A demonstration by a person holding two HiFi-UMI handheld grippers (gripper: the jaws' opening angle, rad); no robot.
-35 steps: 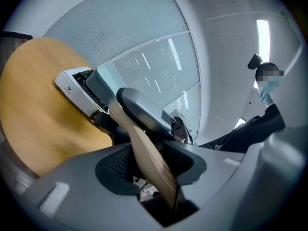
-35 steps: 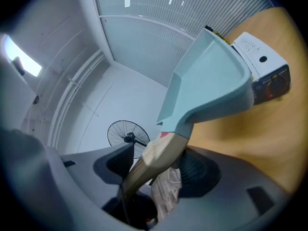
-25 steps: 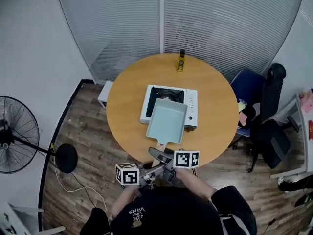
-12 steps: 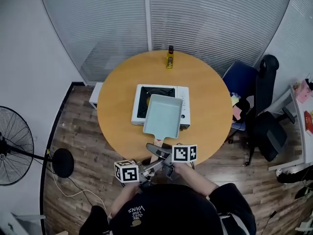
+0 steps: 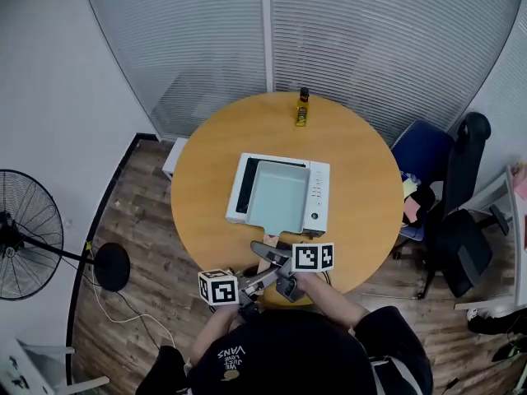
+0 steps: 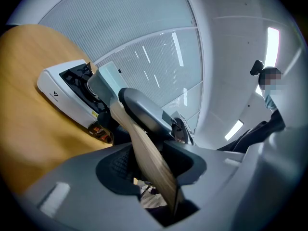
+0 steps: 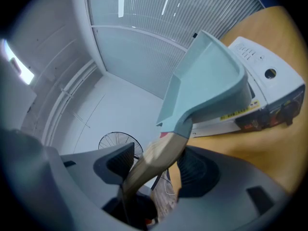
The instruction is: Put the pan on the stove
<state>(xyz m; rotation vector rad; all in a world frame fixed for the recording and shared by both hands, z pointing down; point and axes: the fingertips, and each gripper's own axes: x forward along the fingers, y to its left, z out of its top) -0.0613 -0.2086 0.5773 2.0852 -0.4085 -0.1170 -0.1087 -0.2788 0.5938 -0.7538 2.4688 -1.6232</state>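
A pale blue rectangular pan (image 5: 278, 196) lies over the white portable stove (image 5: 240, 189) in the middle of the round table and hides its burner. The pan's wooden handle (image 5: 267, 264) points back toward the person at the table's near edge. My left gripper (image 5: 265, 277) and right gripper (image 5: 268, 257) are both shut on that handle, close together. In the left gripper view the handle (image 6: 147, 150) runs between the jaws toward the pan (image 6: 108, 76) and the stove (image 6: 57, 88). In the right gripper view the handle (image 7: 161, 155) leads up to the pan (image 7: 207, 81) above the stove (image 7: 269, 83).
A small yellow bottle (image 5: 302, 109) stands at the table's far edge (image 5: 206, 151). A floor fan (image 5: 29, 237) stands at the left and office chairs (image 5: 451, 196) at the right. A glass wall with blinds runs behind the table.
The pan has moved away from the person and to the left, from the stove's near right corner to over its middle, and now covers the burner. Both grippers kept their hold on the handle.
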